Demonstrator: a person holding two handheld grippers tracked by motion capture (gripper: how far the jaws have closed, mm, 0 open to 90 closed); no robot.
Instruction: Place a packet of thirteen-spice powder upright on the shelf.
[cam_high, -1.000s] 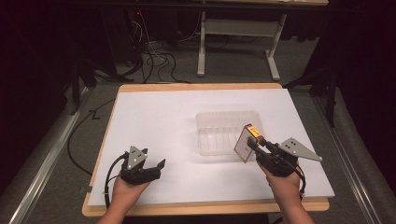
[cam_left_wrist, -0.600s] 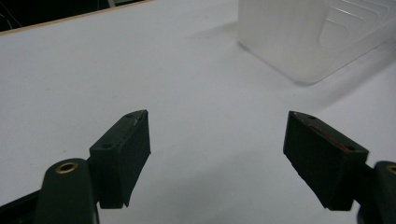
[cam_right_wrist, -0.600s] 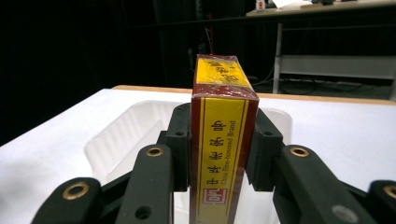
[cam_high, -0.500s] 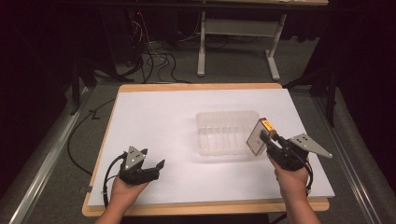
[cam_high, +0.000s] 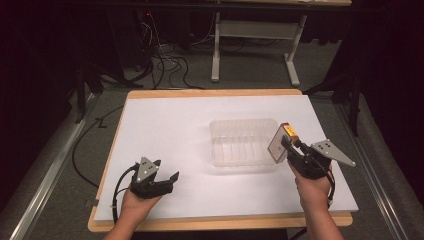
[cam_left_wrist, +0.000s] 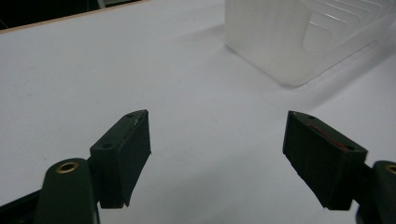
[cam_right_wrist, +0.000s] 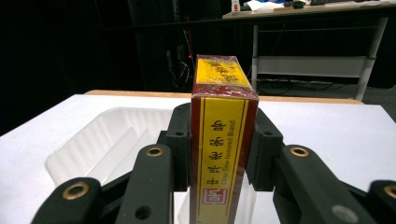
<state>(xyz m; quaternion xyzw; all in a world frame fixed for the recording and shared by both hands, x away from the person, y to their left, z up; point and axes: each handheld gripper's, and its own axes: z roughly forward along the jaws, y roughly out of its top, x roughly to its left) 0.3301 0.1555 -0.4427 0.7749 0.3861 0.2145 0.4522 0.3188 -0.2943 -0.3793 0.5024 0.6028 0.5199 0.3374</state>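
A small red and yellow box (cam_high: 278, 145) with printed characters is held upright off the table, just past the right end of a clear plastic tray (cam_high: 243, 121). My right gripper (cam_high: 287, 147) is shut on the box (cam_right_wrist: 222, 135), its two black pads (cam_right_wrist: 180, 140) pressing on the narrow sides. The tray (cam_right_wrist: 93, 144) lies below and to the left of it. My left gripper (cam_high: 167, 181) rests low at the front left of the white table, open, with nothing between its fingers (cam_left_wrist: 126, 149). The tray's corner (cam_left_wrist: 280, 42) stands beyond them.
The white sheet (cam_high: 170, 130) covers a wooden-edged table (cam_high: 210, 93). Cables (cam_high: 165, 65) and a desk frame (cam_high: 255, 30) lie on the dark floor beyond the far edge. A rail (cam_high: 45, 175) runs along the left side.
My right gripper has carried the box to the right, from over the tray's right part to just past its right end. The left gripper has stayed in place.
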